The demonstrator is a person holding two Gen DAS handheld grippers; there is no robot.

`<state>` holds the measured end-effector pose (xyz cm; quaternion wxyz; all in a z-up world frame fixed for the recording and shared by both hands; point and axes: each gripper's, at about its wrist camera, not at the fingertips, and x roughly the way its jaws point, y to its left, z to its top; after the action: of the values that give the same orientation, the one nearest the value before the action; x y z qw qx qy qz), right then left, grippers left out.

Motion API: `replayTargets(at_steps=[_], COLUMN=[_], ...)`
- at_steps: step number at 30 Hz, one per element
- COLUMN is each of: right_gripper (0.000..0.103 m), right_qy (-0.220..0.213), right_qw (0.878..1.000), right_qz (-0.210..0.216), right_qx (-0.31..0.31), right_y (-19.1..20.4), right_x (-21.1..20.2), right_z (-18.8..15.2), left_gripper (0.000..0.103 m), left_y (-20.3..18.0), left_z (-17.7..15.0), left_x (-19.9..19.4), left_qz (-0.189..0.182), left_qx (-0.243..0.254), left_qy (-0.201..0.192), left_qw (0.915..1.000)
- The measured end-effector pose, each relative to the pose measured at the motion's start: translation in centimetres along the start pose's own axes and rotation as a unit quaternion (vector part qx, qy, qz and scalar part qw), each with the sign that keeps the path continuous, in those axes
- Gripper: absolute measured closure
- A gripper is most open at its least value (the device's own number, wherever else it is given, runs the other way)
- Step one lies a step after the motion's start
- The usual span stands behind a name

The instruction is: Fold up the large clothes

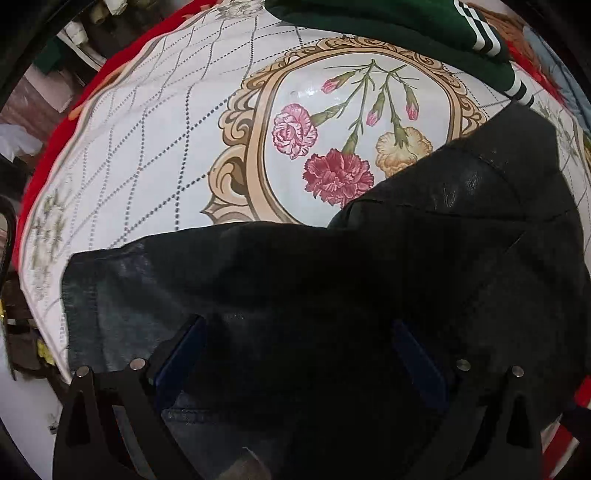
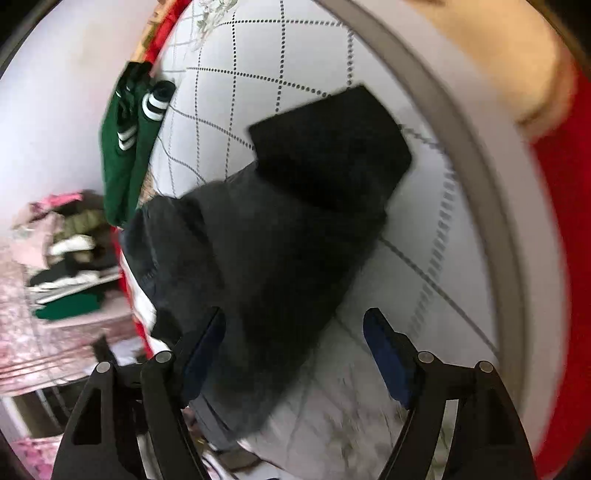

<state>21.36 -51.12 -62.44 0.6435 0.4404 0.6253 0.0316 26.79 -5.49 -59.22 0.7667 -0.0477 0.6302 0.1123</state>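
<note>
A large black garment (image 1: pixel 369 280) lies bunched on the white flowered table cover (image 1: pixel 155 155). Its thin dark hem spreads to the lower left in the left wrist view. My left gripper (image 1: pixel 299 339) is open just above the black cloth, which fills the gap between its fingers. In the right wrist view the same black garment (image 2: pixel 280 236) lies partly folded, with a squared flap at its far end. My right gripper (image 2: pixel 295 336) is open above its near edge, the left finger (image 2: pixel 203 347) over the cloth and the right finger (image 2: pixel 384 350) over the white cover.
A folded green garment with white stripes (image 1: pixel 424 26) lies at the far edge of the table; it also shows in the right wrist view (image 2: pixel 129 147). A red cloth (image 1: pixel 59 122) borders the cover. Stacked clothes (image 2: pixel 70 254) sit off the table to the left.
</note>
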Motion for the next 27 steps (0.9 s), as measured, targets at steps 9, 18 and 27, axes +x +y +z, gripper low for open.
replayTargets(at_steps=[9,18,27], right_gripper=[0.025,0.06,0.085], right_qy=[-0.035,-0.002,-0.087], right_qw=[0.985,0.991,0.986], right_qz=[0.166,0.136,0.14], right_qx=[0.021,-0.01,-0.03], right_y=[0.4,3.5,9.5], right_x=[3.1,6.6,-0.2], right_z=[2.4,3.1,1.0], left_gripper=[0.0,0.0,0.0], left_y=[-0.3,0.1,-4.2], left_z=[-0.2,0.8,3.4], left_x=[0.0,-0.2,-0.4], left_qz=[-0.002,-0.001,-0.033], left_qx=[0.025,0.033,0.087], left_qy=[-0.002,-0.009,-0.038], left_qw=[0.9997,0.9994,0.995])
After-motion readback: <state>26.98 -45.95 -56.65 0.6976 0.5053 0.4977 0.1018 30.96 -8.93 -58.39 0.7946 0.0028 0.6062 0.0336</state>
